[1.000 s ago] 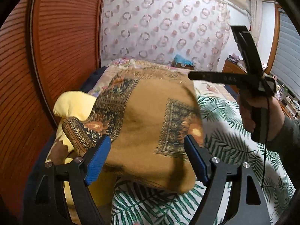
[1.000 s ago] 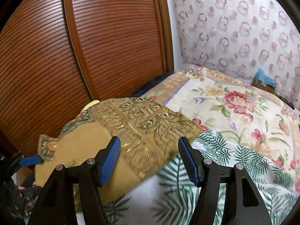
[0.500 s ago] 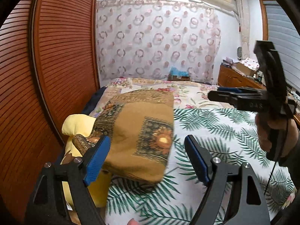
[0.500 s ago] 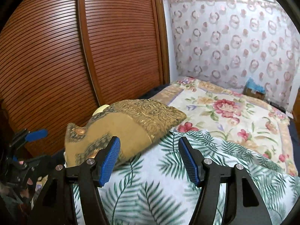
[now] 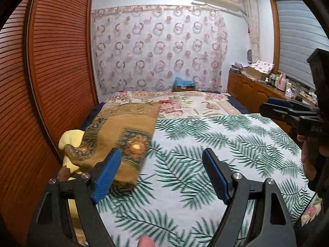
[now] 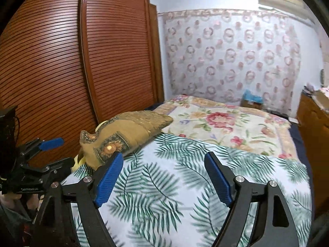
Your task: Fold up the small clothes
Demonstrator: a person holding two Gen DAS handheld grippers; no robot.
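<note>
Withdrawing is advised: left claw (image 5: 161, 175) and right claw (image 6: 163, 179) spread, empty, the right's jaws just opened; folded cloth (image 5: 123, 133) at ten o'clock on bed (image 5: 226, 144).

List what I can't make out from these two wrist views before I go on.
- Yellow item: mostly covered by the folded brown cloth in both views; what it is stays unclear.
- Dresser-top items: too small, left wrist view.
- Near edge of the palm-leaf sheet: blurred, hidden behind the gripper frames.
</note>
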